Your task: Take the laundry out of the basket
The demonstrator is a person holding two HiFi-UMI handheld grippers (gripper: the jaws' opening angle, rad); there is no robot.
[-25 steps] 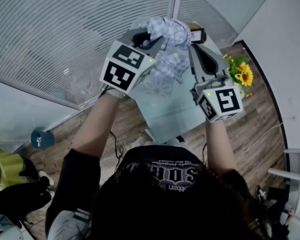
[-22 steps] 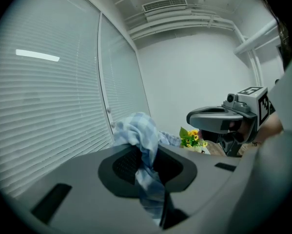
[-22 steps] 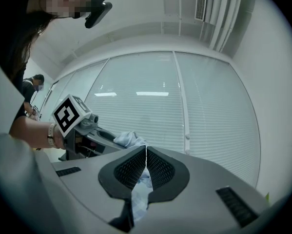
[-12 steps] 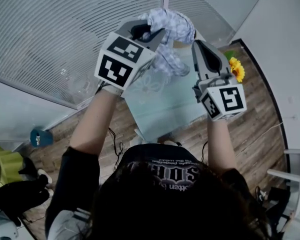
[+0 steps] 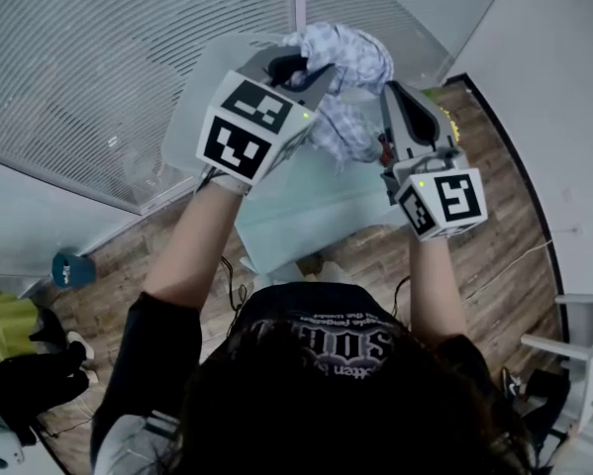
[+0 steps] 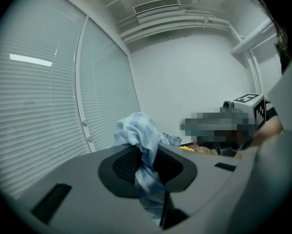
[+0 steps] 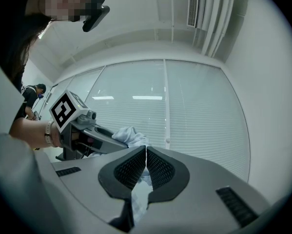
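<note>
A blue-and-white checked cloth [image 5: 347, 55] hangs in the air, bunched between my two raised grippers. My left gripper [image 5: 302, 69] is shut on it; in the left gripper view the cloth [image 6: 137, 130] runs down between the pads of this gripper [image 6: 146, 165]. My right gripper [image 5: 388, 95] is just right of the bundle. Its pads meet in the right gripper view, where a pale fold of the cloth [image 7: 129, 135] is pinched by the gripper [image 7: 146, 152]. No basket is in view.
A glass-topped table [image 5: 306, 206] stands below my hands on a wooden floor. Yellow flowers [image 5: 452, 127] peek out behind the right gripper. Window blinds [image 5: 88, 77] fill the left and back. A white frame [image 5: 573, 344] stands at the right edge.
Both grippers stay raised with the cloth. The right gripper has come closer to the bundle. The table has drifted left in the view and the flowers are now mostly hidden.
</note>
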